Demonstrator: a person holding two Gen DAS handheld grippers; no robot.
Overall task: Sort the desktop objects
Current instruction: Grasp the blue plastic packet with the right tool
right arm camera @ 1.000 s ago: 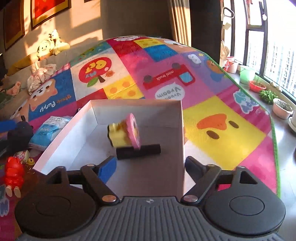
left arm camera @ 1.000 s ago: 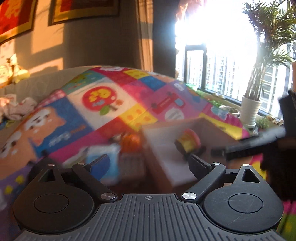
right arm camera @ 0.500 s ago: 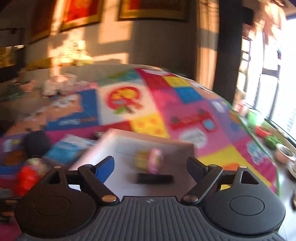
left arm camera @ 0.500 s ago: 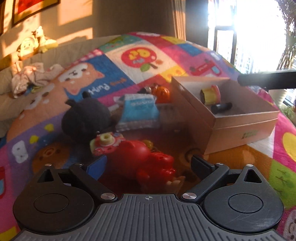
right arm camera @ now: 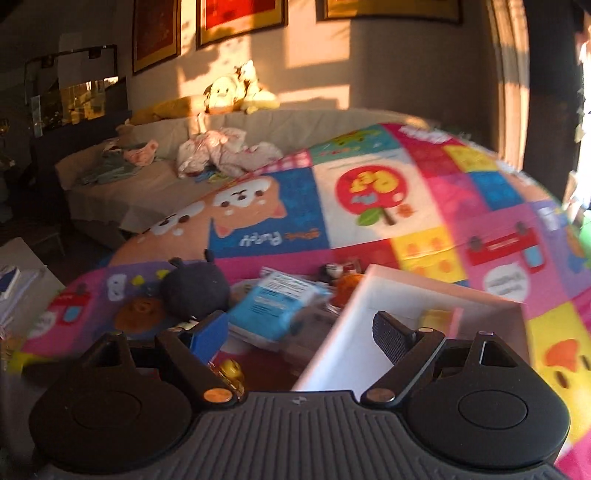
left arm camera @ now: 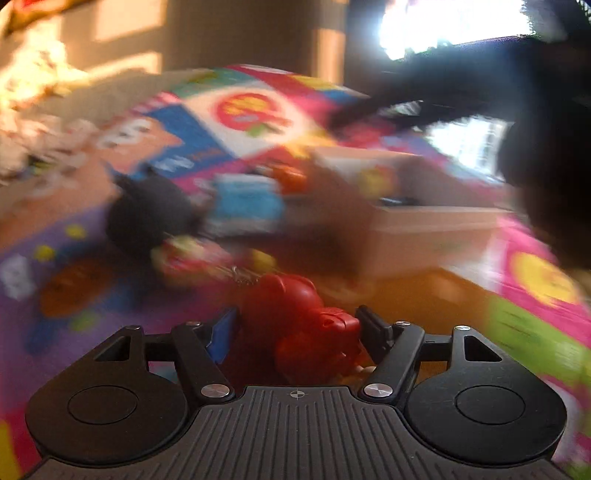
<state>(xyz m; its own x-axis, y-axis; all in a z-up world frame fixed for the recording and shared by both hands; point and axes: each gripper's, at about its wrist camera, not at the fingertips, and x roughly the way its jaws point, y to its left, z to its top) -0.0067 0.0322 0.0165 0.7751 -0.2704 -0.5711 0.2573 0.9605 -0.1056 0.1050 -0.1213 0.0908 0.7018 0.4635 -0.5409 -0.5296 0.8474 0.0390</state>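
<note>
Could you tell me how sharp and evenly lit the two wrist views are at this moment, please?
Left wrist view: heavy motion blur smears the mat and box, the window glare is blown out at the top, and only the left gripper and the red toy between its closing jaws stay fairly crisp. Right wrist view: milder blur, warm low sunlight patches on the wall, and fisheye bending of the play mat.

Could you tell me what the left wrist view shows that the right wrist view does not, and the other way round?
Only the left wrist view shows the red toy between the closing fingers of the left gripper. Only the right wrist view shows the sofa, the framed pictures and the open right gripper, nothing between its fingers. Both show the play mat, the black plush, the blue packet and the box.
</note>
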